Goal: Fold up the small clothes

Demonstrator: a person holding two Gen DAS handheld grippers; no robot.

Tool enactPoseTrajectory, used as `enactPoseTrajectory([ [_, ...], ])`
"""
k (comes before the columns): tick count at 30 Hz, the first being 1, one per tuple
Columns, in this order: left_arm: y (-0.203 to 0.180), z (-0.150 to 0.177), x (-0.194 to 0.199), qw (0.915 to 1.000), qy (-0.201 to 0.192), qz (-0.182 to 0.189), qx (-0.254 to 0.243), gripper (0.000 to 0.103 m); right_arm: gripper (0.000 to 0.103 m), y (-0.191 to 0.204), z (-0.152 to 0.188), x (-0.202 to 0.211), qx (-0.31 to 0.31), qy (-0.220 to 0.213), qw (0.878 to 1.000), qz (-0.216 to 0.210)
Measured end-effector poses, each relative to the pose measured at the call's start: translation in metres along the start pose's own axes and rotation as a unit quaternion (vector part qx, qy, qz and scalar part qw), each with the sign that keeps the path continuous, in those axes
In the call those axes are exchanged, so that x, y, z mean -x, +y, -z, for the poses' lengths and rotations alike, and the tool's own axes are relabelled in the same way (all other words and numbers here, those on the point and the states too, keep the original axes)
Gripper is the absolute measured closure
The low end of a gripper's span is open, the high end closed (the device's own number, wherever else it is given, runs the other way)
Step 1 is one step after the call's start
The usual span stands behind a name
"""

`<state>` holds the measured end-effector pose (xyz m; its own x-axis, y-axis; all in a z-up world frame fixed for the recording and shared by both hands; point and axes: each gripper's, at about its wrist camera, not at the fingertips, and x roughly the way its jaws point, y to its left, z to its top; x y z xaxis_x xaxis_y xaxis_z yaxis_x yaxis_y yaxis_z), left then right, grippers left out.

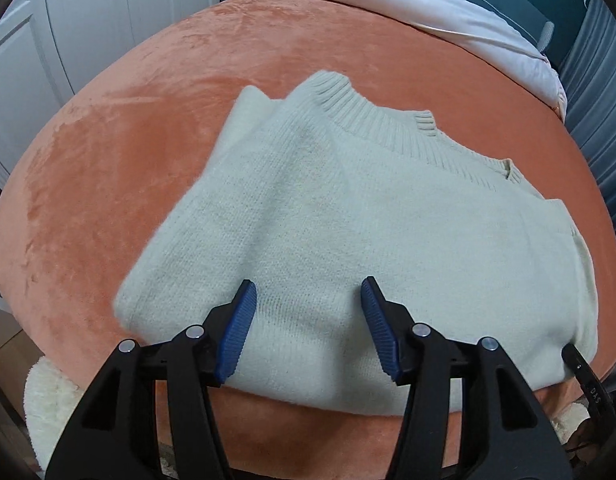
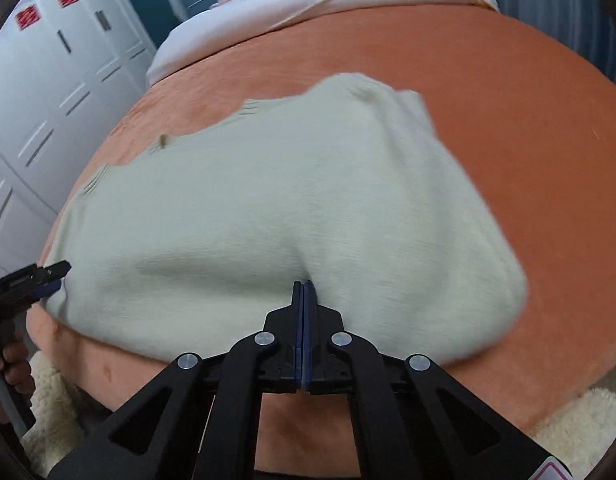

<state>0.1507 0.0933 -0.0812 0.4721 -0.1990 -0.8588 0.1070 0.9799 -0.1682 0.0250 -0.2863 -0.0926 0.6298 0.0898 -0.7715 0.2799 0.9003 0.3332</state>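
Left wrist view: left tool [image 1: 308, 300] has its blue pads [image 1: 238, 332] apart, with nothing between them; it hangs over the near hem of a cream knit sweater [image 1: 347, 208]. The sweater lies folded on an orange plush bed cover [image 1: 148, 120], ribbed collar [image 1: 371, 124] at the far side. A white quilt [image 1: 447, 12] is bunched at the far end of the bed; white cabinet doors [image 1: 68, 40] stand at left. The tip of the right tool [image 1: 583, 376] shows at the lower right edge, by the sweater's corner. Right wrist view: right tool [image 2: 304, 286] has its pads pressed together; a pucker in the knit runs up from the tips, but whether fabric is pinched between them cannot be told. The sweater [image 2: 268, 200] is motion-blurred. The left tool [image 2: 48, 274] sits at the sweater's left corner, a hand [image 2: 12, 364] on its grip.
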Motion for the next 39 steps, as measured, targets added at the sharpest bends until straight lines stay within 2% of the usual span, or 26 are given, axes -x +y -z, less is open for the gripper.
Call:
enactPoseTrajectory([
  [1,-0.001,0.002,0.001,1.0,-0.005,-0.003,-0.003,0.05,0.103,-0.005,0.001,0.005,-0.002,-0.001,1.0,0.002],
  [4,-0.007,0.003,-0.001,0.9996,-0.013,-0.023,-0.012,0.049,0.103,0.0,-0.003,0.014,0.019,-0.02,0.999,0.043],
  [6,-0.009,0.002,0.0,0.9996,-0.011,-0.026,-0.008,0.049,0.093,0.004,-0.012,0.023,0.021,-0.048,0.998,0.046],
  [8,-0.007,-0.003,0.005,0.9999,-0.007,-0.014,0.007,0.049,0.088,0.005,-0.033,0.026,0.012,-0.066,0.997,0.047],
  [10,-0.003,-0.014,0.01,0.9993,-0.008,0.01,0.036,0.048,0.077,-0.003,-0.055,0.025,0.002,-0.076,0.996,0.046],
  [12,0.0,-0.031,0.01,0.9984,-0.012,0.016,0.052,0.047,0.06,-0.005,-0.076,0.02,0.0,-0.079,0.996,0.049],
  [13,0.001,-0.04,0.008,0.9981,-0.012,0.015,0.058,0.047,0.056,-0.002,-0.086,0.014,0.005,-0.077,0.996,0.054],
  [15,0.004,-0.06,-0.001,0.998,-0.011,0.013,0.061,0.045,0.05,0.004,-0.108,-0.002,0.021,-0.075,0.995,0.069],
  [18,0.004,-0.09,-0.023,0.9983,-0.009,0.001,0.058,0.044,0.045,0.001,-0.119,-0.017,0.025,-0.06,0.994,0.083],
  [20,0.007,-0.101,-0.043,0.9981,0.005,0.0,0.062,0.045,0.045,-0.001,-0.124,-0.035,0.018,-0.042,0.995,0.089],
  [21,0.009,-0.104,-0.052,0.9977,0.014,0.003,0.067,0.049,0.047,-0.003,-0.125,-0.045,0.014,-0.033,0.996,0.088],
  [22,0.011,-0.107,-0.06,0.9974,0.018,0.003,0.07,0.054,0.054,-0.003,-0.121,-0.051,0.013,-0.024,0.996,0.085],
  [23,0.011,-0.109,-0.063,0.9978,0.015,-0.008,0.064,0.061,0.084,-0.002,-0.119,-0.055,0.017,-0.017,0.996,0.084],
  [24,0.01,-0.111,-0.063,0.9982,0.008,-0.01,0.058,0.066,0.094,0.0,-0.119,-0.052,0.021,-0.02,0.996,0.079],
  [26,0.011,-0.115,-0.064,0.9986,0.005,-0.013,0.052,0.069,0.095,-0.004,-0.123,-0.025,0.003,-0.075,0.996,0.054],
  [28,0.014,-0.117,-0.069,0.9985,0.011,-0.01,0.054,0.069,0.096,-0.019,-0.121,-0.009,-0.03,-0.105,0.993,0.039],
  [29,0.015,-0.116,-0.073,0.9985,0.012,-0.009,0.053,0.068,0.096,-0.029,-0.119,-0.013,-0.041,-0.098,0.993,0.044],
  [31,0.011,-0.115,-0.076,0.9989,0.007,-0.017,0.042,0.068,0.096,-0.043,-0.11,-0.047,-0.041,-0.029,0.997,0.061],
  [32,0.008,-0.115,-0.076,0.9991,0.005,-0.024,0.035,0.068,0.096,-0.044,-0.105,-0.056,-0.029,-0.015,0.998,0.062],
  [34,0.005,-0.116,-0.073,0.9991,0.006,-0.034,0.027,0.068,0.094,-0.032,-0.105,-0.045,-0.005,-0.035,0.996,0.084],
  [36,0.002,-0.117,-0.065,0.999,0.006,-0.038,0.022,0.068,0.087,-0.021,-0.105,-0.022,-0.008,-0.067,0.993,0.1],
  [39,-0.006,-0.11,-0.043,0.9993,-0.008,-0.031,0.018,0.068,0.082,0.006,-0.096,0.017,0.012,-0.124,0.988,0.09],
])
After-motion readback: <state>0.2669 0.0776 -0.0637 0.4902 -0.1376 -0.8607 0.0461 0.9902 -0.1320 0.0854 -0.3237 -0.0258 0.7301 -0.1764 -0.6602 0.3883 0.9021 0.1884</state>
